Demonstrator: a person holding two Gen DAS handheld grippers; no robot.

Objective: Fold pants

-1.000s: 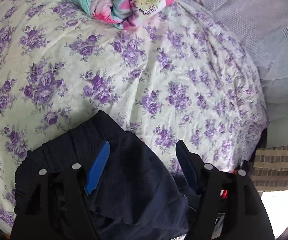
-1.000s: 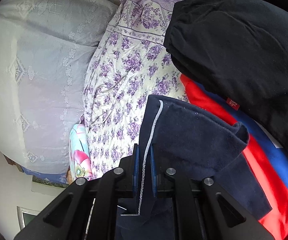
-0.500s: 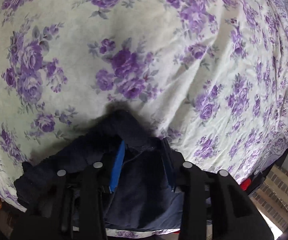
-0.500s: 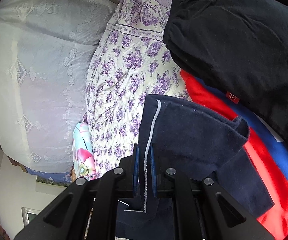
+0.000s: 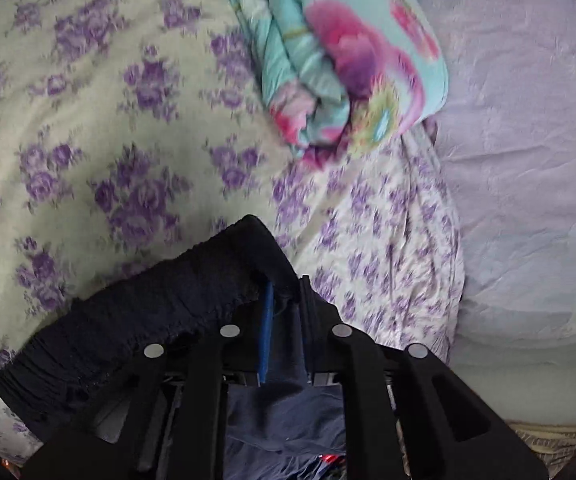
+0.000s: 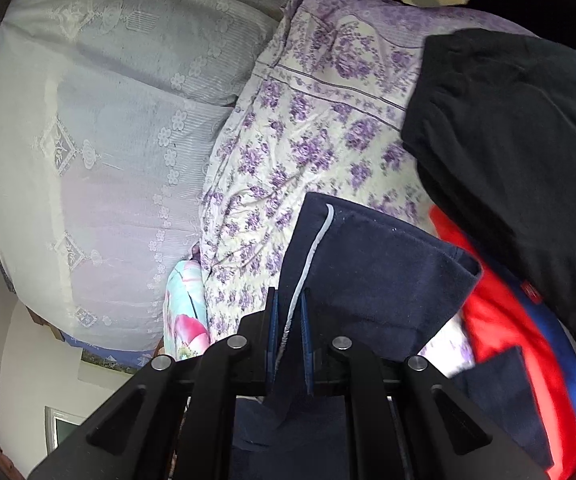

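Note:
The dark navy pants (image 5: 136,320) hang from both grippers above the bed. In the left wrist view their gathered elastic waistband drapes to the left, and my left gripper (image 5: 286,300) is shut on the cloth at its upper corner. In the right wrist view another navy part (image 6: 372,272) with a thin white stripe rises between the blue pads, and my right gripper (image 6: 288,320) is shut on it along the stripe. The rest of the pants falls below the fingers, out of sight.
The bed carries a cream sheet with purple flowers (image 5: 100,128). A folded turquoise floral quilt (image 5: 344,72) lies at the back, with a pale lilac lace curtain (image 6: 100,140) beyond. A black garment (image 6: 520,140) and a red and blue one (image 6: 500,320) lie at the right.
My left gripper went from wide open over the waistband to shut on it, then lifted and swung so the quilt is back in view. The right gripper kept its hold and shifted slightly.

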